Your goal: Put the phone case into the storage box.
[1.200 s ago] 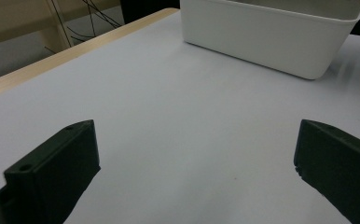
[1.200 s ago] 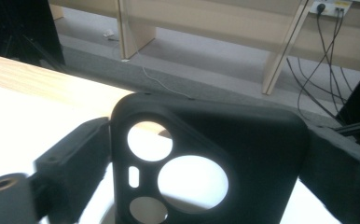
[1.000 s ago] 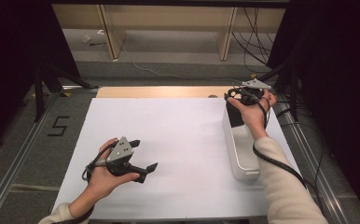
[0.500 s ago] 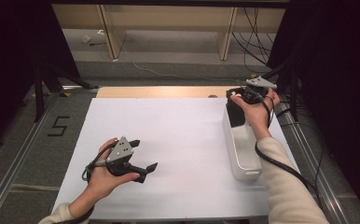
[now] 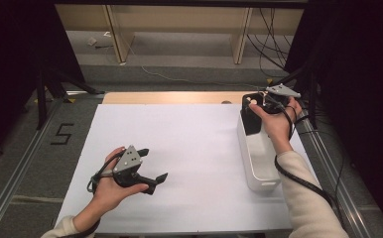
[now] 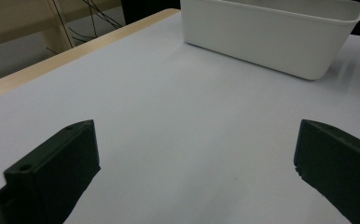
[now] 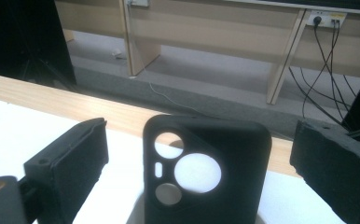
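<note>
White paper covers the table in the high view, where we hold our left gripper low at the near left, jaws apart and empty. Our right gripper sits at the far end of the long white plastic bin, by a black phone case standing upright in that end.

From the left gripper view, we see both jaws spread wide over bare paper, the bin well apart ahead.

From the right gripper view, the black phone case with round camera cutouts stands between our two jaws, which are spread and clear of its edges on both sides.
</note>
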`<state>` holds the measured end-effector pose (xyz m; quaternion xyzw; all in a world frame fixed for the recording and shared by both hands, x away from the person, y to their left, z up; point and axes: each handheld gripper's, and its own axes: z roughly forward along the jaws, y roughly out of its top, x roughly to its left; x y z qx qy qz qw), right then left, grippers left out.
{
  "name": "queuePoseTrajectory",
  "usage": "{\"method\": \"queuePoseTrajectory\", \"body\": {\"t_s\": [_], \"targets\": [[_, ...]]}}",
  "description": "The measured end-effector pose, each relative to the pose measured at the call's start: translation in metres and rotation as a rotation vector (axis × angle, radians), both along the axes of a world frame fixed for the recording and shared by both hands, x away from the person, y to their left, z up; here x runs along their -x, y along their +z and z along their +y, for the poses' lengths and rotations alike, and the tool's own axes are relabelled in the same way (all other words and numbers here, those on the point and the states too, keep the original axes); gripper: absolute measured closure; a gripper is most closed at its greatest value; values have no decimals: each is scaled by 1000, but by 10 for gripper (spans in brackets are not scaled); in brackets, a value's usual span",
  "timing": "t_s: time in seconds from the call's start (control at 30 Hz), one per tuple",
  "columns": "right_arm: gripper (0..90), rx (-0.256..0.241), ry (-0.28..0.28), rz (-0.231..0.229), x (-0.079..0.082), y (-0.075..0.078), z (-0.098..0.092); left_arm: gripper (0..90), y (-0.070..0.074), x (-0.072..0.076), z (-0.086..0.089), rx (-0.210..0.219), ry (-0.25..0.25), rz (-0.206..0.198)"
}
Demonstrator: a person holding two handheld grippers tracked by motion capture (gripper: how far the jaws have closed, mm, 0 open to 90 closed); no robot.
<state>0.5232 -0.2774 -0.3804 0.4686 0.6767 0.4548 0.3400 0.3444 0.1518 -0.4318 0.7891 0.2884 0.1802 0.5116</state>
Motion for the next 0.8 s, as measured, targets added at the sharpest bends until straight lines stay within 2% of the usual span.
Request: {"method": "queuePoseTrajectory", "body": {"t_s": [0.33,0.8], "targets": [[86,1,7,-12,14,2,2,0,0,0,0,1,1,-1],[98,29,40,-9,33,1,3,0,0,0,0,-1,1,0]]}}
